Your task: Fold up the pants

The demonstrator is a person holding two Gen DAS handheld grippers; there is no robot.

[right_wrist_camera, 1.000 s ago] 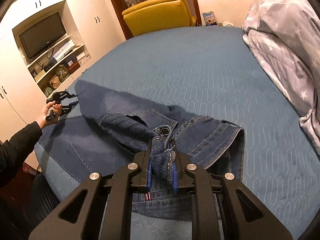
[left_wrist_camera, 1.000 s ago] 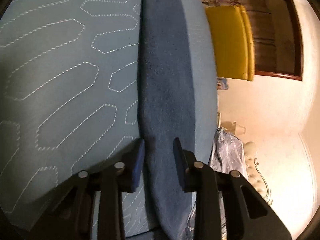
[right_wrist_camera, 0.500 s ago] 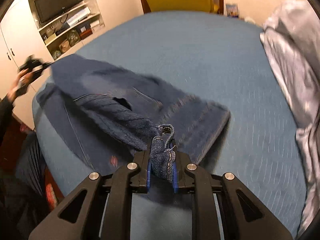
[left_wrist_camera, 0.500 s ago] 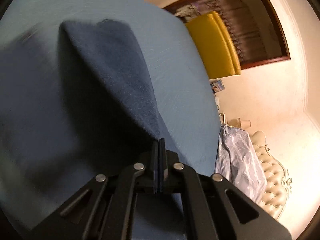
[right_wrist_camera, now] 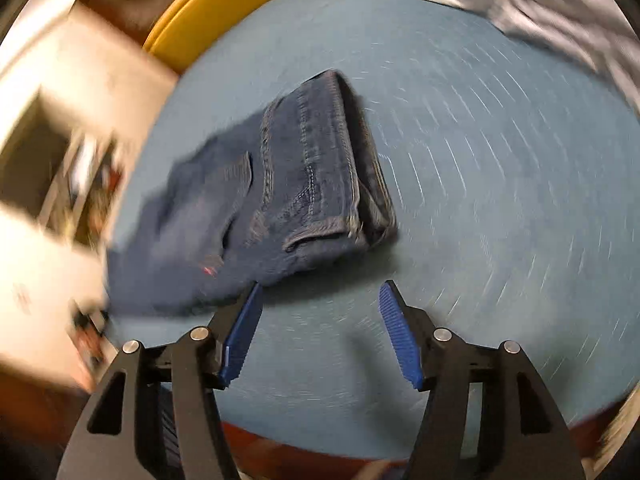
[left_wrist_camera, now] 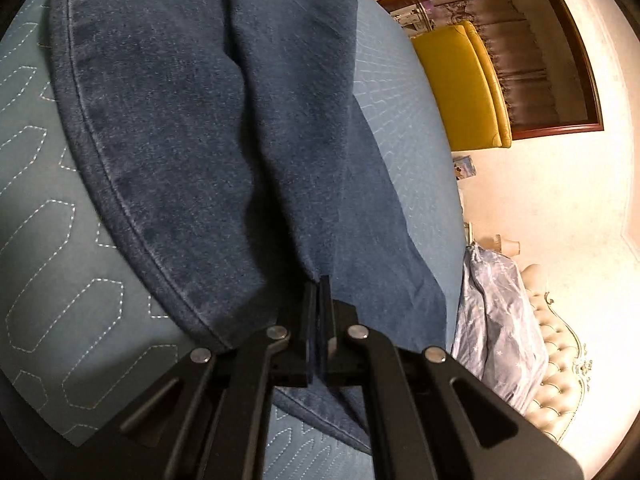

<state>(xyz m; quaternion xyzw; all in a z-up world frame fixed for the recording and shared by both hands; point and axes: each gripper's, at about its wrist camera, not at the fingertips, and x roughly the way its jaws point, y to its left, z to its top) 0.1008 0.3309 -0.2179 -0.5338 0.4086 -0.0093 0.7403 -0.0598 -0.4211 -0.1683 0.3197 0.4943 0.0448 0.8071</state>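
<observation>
The pants (right_wrist_camera: 280, 200) lie on the bed (right_wrist_camera: 500, 220), folded lengthwise with one leg stacked on the other, the waistband end toward the middle of the bed and the legs running off toward the bed's left edge. Their long axis runs across the right gripper's (right_wrist_camera: 320, 332) line of sight, with the waistband just ahead of it and a little left. Its fingers are spread wide and hold nothing, hovering over bare bedspread; half a second ago they were clamped on the bunched waistband. The left gripper (left_wrist_camera: 319, 308) is pinched tight on a leg hem near the left edge, the denim stretching away from it; a second ago it was parted around the cloth. The left hand is nearer the legs' end, so bringing hems toward the waistband likely falls to it.
</observation>
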